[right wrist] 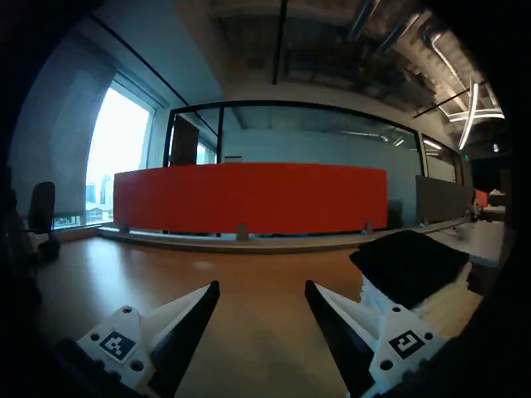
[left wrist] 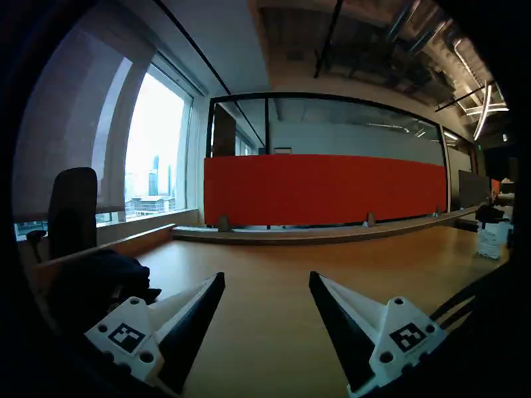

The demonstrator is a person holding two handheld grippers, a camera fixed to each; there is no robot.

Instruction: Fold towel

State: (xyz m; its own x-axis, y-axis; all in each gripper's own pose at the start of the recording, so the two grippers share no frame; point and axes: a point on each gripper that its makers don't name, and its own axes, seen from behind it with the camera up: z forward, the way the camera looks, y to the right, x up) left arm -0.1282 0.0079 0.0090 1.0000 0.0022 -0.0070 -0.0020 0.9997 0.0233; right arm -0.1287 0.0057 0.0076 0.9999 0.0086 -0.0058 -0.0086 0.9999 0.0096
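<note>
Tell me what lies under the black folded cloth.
A stack of white folded towels lies under the black folded cloth; how far it extends beneath is covered.

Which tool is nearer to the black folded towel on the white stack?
Right. The right tool has the black folded towel just beside its finger; for the left tool, what looks like that white stack sits far off.

Left gripper view, right gripper view: 2 cameras low over desk (left wrist: 279,265), level, facing red partition (left wrist: 325,189) well ahead. Shared: desk, partition, window (left wrist: 156,159) at left. Right gripper view farther from window.
</note>
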